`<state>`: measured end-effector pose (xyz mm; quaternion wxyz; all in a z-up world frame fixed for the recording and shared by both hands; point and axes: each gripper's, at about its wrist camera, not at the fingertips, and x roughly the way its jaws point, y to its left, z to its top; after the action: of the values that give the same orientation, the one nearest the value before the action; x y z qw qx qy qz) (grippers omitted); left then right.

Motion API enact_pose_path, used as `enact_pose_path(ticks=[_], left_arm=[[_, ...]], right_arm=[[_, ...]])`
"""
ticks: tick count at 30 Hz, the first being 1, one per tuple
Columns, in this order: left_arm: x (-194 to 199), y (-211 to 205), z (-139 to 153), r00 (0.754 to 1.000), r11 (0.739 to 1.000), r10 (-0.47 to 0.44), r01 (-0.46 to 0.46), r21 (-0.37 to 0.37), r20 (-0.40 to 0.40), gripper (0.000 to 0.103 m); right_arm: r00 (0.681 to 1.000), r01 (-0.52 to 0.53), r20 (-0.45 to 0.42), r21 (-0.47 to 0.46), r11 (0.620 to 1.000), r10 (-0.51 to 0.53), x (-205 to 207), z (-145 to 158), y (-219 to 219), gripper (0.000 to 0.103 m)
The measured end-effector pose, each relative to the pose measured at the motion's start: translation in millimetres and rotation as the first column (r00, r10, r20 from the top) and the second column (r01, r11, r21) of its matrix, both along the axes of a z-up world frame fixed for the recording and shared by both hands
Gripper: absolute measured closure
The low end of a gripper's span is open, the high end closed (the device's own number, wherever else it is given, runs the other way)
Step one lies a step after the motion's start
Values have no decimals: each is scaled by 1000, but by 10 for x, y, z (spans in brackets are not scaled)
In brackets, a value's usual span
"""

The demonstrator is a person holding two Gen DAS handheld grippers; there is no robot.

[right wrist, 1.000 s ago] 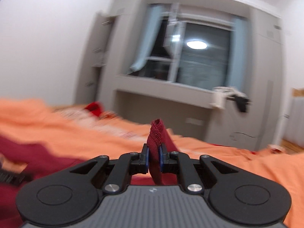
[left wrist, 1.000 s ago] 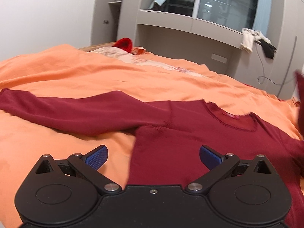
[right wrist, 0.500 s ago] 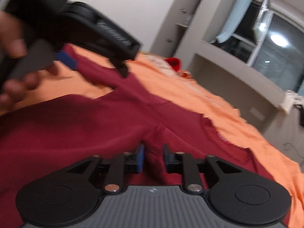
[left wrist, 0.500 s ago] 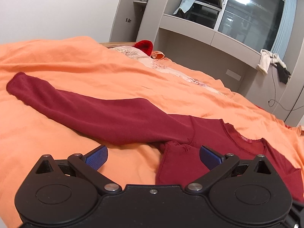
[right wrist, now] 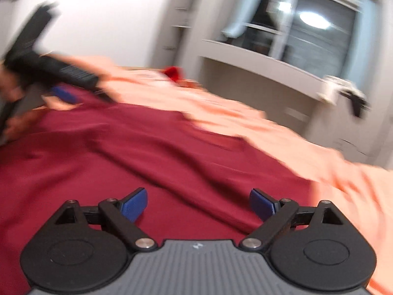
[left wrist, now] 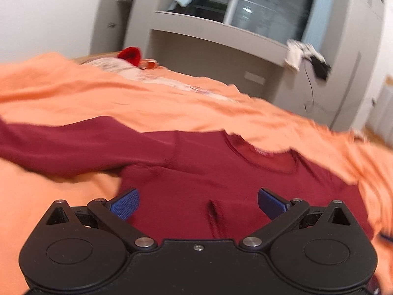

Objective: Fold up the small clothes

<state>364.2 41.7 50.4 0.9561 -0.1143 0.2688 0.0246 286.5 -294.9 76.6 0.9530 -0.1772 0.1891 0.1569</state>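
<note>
A dark red long-sleeved top (left wrist: 191,167) lies spread on an orange bedcover (left wrist: 122,93), neckline away from me and one sleeve (left wrist: 61,145) stretched out to the left. My left gripper (left wrist: 198,202) hovers open over the top's left side, nothing between its blue pads. My right gripper (right wrist: 197,204) is over the body of the top (right wrist: 122,162); its jaws are opening wide and the pads press on nothing. In the right wrist view the left gripper (right wrist: 61,83) and the hand that holds it appear blurred at the far left.
A red soft item (left wrist: 131,54) and a patterned pillow (left wrist: 122,70) lie at the head of the bed. Behind stands a grey shelf unit under a window (left wrist: 258,5), with white and black cloths (left wrist: 307,59) hanging from its ledge.
My right gripper, shut on a fold of the red top a second ago, came down over the garment and let it go. The left gripper swung left, then back right.
</note>
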Motion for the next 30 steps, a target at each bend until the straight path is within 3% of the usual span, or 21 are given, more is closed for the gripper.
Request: enact_pose_path(ticks=[3, 5, 9, 13, 15, 16, 17, 19, 21, 23, 26, 30], left_arm=[[32, -169, -105, 999, 996, -21, 24, 83, -34, 1], [57, -193, -179, 998, 994, 1, 7, 113, -64, 1], [96, -108, -261, 993, 997, 20, -12, 73, -114, 1], [97, -110, -295, 992, 995, 18, -5, 99, -126, 1], [91, -147, -307, 991, 991, 12, 6, 131, -135, 1], [81, -168, -316, 990, 989, 7, 14, 149, -139, 1], [81, -184, -323, 990, 986, 4, 19, 164, -142, 1], [69, -204, -330, 989, 983, -1, 27, 182, -146, 1], [48, -201, -327, 989, 982, -4, 31, 185, -145, 1], [28, -207, -320, 989, 981, -11, 39, 190, -145, 1], [-12, -224, -325, 989, 977, -27, 57, 204, -145, 1], [-37, -258, -326, 988, 971, -39, 72, 229, -147, 1]], right_arm=[[992, 130, -3, -63, 990, -130, 157, -45, -260, 18], [981, 188, -25, -92, 978, -191, 229, -111, -411, 33], [978, 189, -65, -130, 973, -199, 323, -242, -491, 42], [985, 166, -6, -231, 959, -172, 371, -397, -362, 48], [987, 157, 22, -265, 951, -157, 358, -489, -301, 60], [989, 146, 18, -274, 950, -146, 371, -520, -345, 88], [990, 140, 8, -272, 952, -144, 386, -516, -335, 97], [986, 161, -10, -214, 963, -167, 391, -447, -381, 98], [977, 199, -70, -49, 979, -202, 347, -292, -542, 98], [964, 232, -154, 104, 967, -215, 317, -226, -735, 98], [958, 231, -206, 133, 964, -201, 339, -306, -809, 98], [959, 223, -209, 127, 966, -194, 305, -332, -795, 96]])
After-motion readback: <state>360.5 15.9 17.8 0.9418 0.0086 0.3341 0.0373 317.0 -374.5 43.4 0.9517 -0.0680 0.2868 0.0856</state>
